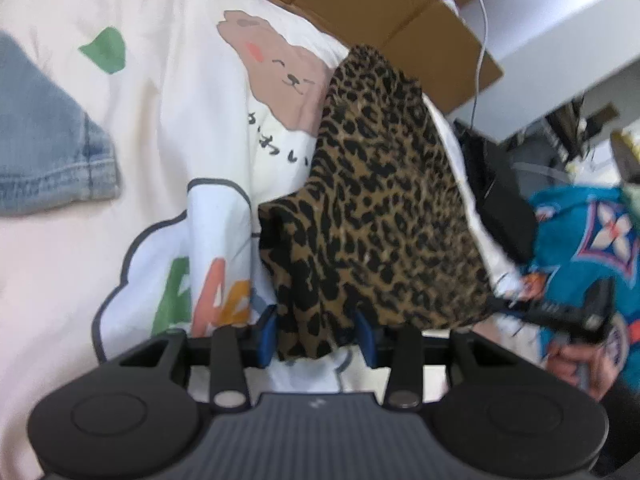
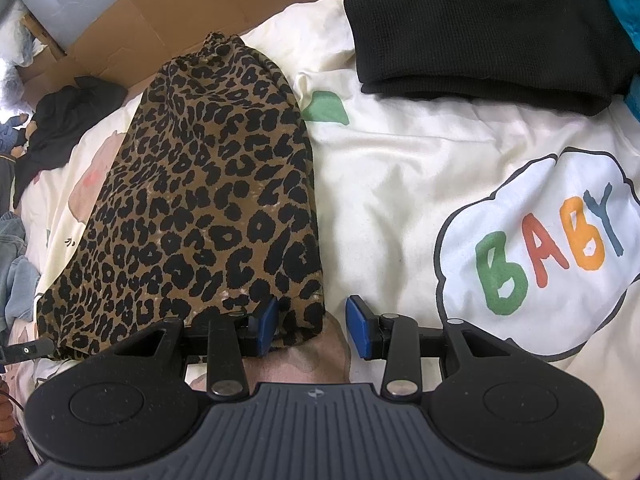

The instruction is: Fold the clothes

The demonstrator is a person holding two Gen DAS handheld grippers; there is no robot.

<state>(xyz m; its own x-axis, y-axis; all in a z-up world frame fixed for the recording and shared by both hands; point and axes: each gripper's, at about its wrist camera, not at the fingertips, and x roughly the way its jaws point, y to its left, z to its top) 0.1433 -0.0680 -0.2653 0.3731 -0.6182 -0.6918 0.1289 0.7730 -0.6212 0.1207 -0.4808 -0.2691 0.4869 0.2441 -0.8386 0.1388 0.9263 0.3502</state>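
A leopard-print garment (image 2: 200, 184) lies folded lengthwise on the white cartoon-print bedcover (image 2: 400, 168). In the left wrist view the leopard-print garment (image 1: 384, 208) runs away from me, and its near edge drops between the blue pads (image 1: 267, 336). My left gripper (image 1: 316, 340) stands open, its pads wide apart around that edge. My right gripper (image 2: 313, 326) is open too, and the garment's near right corner rests against its left pad (image 2: 267, 326). From the left wrist view, the right gripper (image 1: 576, 312) sits at the garment's right edge, held by a hand (image 1: 580, 364).
A folded black knit garment (image 2: 480, 28) lies at the far right of the bed. Denim (image 1: 44, 136) sits at the left. A cardboard box (image 1: 380, 4) stands behind the bed, with dark clothes (image 2: 68, 116) beside it. A teal patterned cloth (image 1: 592, 232) is to the right.
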